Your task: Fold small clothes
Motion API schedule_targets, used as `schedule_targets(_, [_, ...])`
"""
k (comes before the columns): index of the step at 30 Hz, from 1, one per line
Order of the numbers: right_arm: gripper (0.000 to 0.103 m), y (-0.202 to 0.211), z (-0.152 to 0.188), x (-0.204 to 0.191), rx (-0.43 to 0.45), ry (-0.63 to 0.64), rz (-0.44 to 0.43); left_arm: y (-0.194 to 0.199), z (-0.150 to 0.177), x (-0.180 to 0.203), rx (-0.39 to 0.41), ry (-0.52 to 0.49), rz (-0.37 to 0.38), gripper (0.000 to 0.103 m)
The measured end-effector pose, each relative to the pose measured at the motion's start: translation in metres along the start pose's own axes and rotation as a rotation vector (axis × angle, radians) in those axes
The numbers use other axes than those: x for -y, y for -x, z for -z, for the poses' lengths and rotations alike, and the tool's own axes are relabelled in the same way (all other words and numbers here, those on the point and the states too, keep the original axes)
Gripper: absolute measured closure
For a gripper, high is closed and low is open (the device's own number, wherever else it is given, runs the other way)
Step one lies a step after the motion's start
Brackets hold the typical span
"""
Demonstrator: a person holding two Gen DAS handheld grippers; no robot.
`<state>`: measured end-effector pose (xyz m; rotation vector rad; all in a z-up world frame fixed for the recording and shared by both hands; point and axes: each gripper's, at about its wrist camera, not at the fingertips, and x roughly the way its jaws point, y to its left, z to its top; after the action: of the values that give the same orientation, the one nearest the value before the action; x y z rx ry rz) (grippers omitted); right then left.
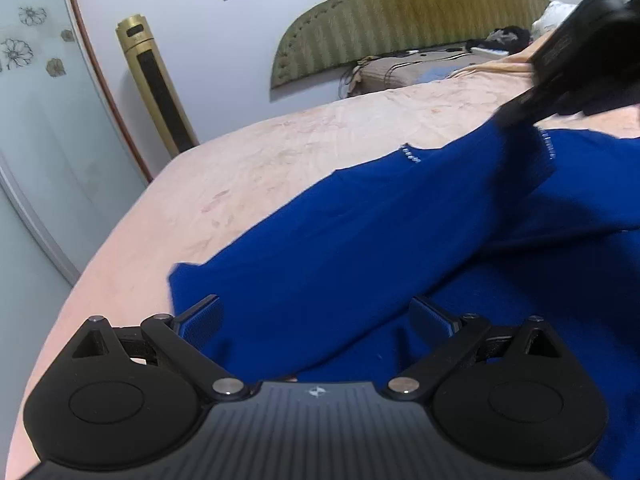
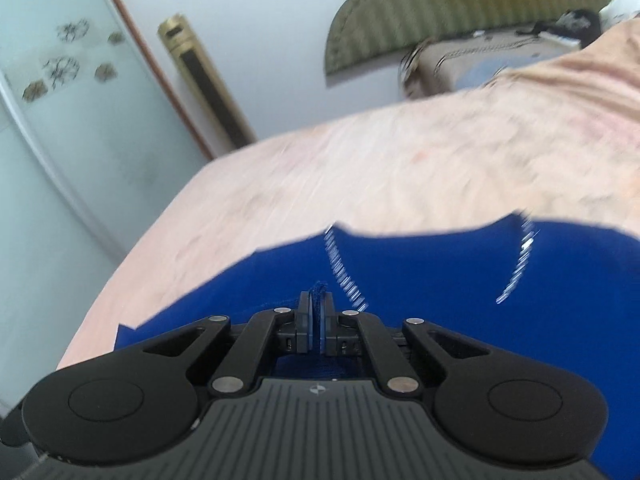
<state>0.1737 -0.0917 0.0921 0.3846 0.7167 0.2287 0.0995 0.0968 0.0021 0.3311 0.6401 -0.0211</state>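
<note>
A royal-blue knit garment (image 1: pixel 360 232) with pale stitching at its edges lies on the peach bedspread (image 1: pixel 260 160). My left gripper (image 1: pixel 318 314) is open just above the near part of the garment and holds nothing. My right gripper (image 2: pixel 318 312) is shut on a fold of the blue garment (image 2: pixel 420 272) and lifts it. In the left wrist view the right gripper (image 1: pixel 516 114) appears blurred at the upper right, holding a part of the cloth up off the bed.
A gold tower fan (image 1: pixel 156 84) stands by the wall beyond the bed's far edge. A green padded headboard (image 1: pixel 400 12) and a pile of pillows and dark items (image 1: pixel 480 46) are at the head of the bed. A frosted door (image 1: pixel 40 120) is at the left.
</note>
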Motion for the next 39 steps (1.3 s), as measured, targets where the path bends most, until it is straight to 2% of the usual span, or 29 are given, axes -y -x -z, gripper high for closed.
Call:
schedule_targets(7, [0.098, 0.025, -0.009, 0.048, 0.079, -0.05, 0.095, -0.014, -0.002, -0.014, -0.034, 0.042, -0.037, 0.003])
schedule_targets(11, [0.098, 0.044, -0.004, 0.08, 0.114, -0.086, 0.172, -0.014, 0.0, -0.018, -0.043, 0.062, -0.025, 0.003])
schedule_targets(20, [0.098, 0.08, 0.006, 0.13, 0.167, -0.155, 0.278, -0.013, 0.003, -0.022, -0.061, 0.086, -0.01, 0.003])
schedule_targets(32, [0.098, 0.087, 0.026, 0.168, 0.144, -0.208, 0.374, -0.016, 0.006, -0.035, -0.097, 0.139, -0.013, 0.003])
schedule_targets(39, [0.096, 0.074, 0.031, 0.169, 0.105, -0.166, 0.426, -0.017, 0.006, -0.039, -0.113, 0.167, -0.009, 0.003])
